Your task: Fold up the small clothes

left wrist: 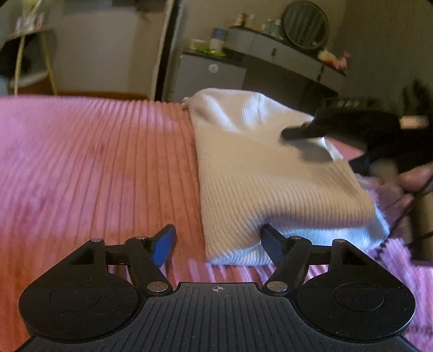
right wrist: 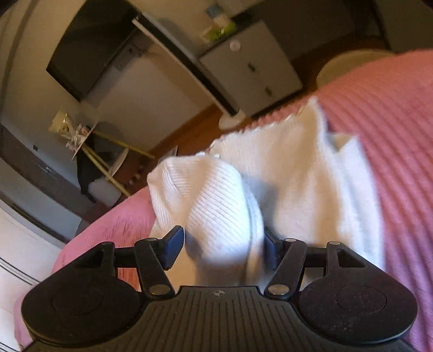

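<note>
White ribbed-knit garment (left wrist: pixel 259 173) lying folded on a pink corduroy-ribbed bed cover (left wrist: pixel 102 168), toward the right side in the left wrist view, one thick rounded fold edge facing the camera, thinner layers showing beneath at the near right corner.

Left gripper (left wrist: pixel 217 243) low over the cover at the garment's near left corner, fingers spread wide. Left blue-padded finger (left wrist: pixel 163 247) over bare pink cover, clear of the cloth. Right finger tip at the underside of the fold edge; contact there too hard to judge. Nothing pinched between the two.

Right gripper (right wrist: pixel 224 243) over the garment's other side, seen in the left wrist view as a dark blurred shape (left wrist: pixel 338 127) above the white cloth. A person's hand (left wrist: pixel 414 176) partly visible at the right edge of that view. In the right wrist view, a bunched hump of the white knit (right wrist: pixel 216 205) filling the gap between the fingers. Fingers partly spread; left pad (right wrist: pixel 173 246) standing free of the fabric, right pad largely hidden behind the hump. No firm pinch visible, though motion blur softens the detail.

Behind the bed: a small grey cabinet (left wrist: pixel 211 73), a dark counter carrying a round mirror (left wrist: pixel 304 24), wooden floor.
</note>
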A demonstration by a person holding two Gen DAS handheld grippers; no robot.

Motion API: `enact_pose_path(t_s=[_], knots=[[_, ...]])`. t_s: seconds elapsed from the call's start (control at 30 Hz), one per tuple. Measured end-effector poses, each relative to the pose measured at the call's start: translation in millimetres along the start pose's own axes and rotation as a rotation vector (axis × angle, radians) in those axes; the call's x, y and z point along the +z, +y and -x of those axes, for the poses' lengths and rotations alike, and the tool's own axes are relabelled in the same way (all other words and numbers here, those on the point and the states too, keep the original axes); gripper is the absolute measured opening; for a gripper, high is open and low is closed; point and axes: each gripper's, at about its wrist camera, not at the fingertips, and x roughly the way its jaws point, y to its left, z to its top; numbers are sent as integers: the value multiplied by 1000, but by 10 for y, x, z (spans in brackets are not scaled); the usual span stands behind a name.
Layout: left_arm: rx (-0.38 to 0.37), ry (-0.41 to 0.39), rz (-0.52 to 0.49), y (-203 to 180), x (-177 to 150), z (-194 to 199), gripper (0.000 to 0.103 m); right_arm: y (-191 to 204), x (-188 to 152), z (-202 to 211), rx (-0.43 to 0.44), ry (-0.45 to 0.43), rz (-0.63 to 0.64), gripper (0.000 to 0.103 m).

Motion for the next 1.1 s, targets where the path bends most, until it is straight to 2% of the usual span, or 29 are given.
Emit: enact_pose_path(t_s=[0.03, 0.1, 0.13, 0.23, 0.27, 0.3, 0.33, 0.4, 0.53, 0.6, 0.7, 0.77, 0.93, 1.03, 1.1], knots=[[-10, -4, 23, 38, 13, 0, 74, 39, 10, -41, 9, 8, 16, 41], [-20, -4, 43, 72, 9, 3, 73, 107, 22, -95, 34, 15, 28, 40], [-24, -3, 52, 90, 10, -7, 73, 133, 27, -126, 37, 17, 33, 42], [-45, 7, 83, 148, 25, -53, 73, 213, 42, -298, 29, 76, 50, 64], [-54, 8, 94, 172, 23, -49, 74, 264, 21, -335, -13, 80, 76, 60], [-60, 8, 103, 187, 30, -55, 74, 349, -5, -365, -69, 78, 122, 51], [-64, 7, 113, 208, 28, -49, 75, 442, -25, -378, -124, 75, 181, 26], [-66, 6, 136, 245, 48, -66, 75, 614, -69, -294, -159, 37, 263, 21], [-66, -34, 174, 244, 78, 10, 75, 913, -105, 92, -147, -115, 398, 20], [-82, -50, 193, 246, 94, 42, 77, 962, -118, 268, -159, -185, 425, 20], [-94, -58, 186, 218, 93, 77, 80, 904, -133, 440, -194, -253, 439, 20], [-105, -60, 182, 195, 95, 87, 80, 770, -104, 438, -207, -251, 413, 20], [-133, -31, 135, 113, 99, 59, 80, 375, -152, 245, -373, -225, 435, 21], [-157, -40, 113, 85, 139, 101, 80, 260, -124, 199, -407, -240, 448, 21], [-146, -49, 102, 87, 153, 111, 79, 244, -105, 211, -424, -265, 472, 22]])
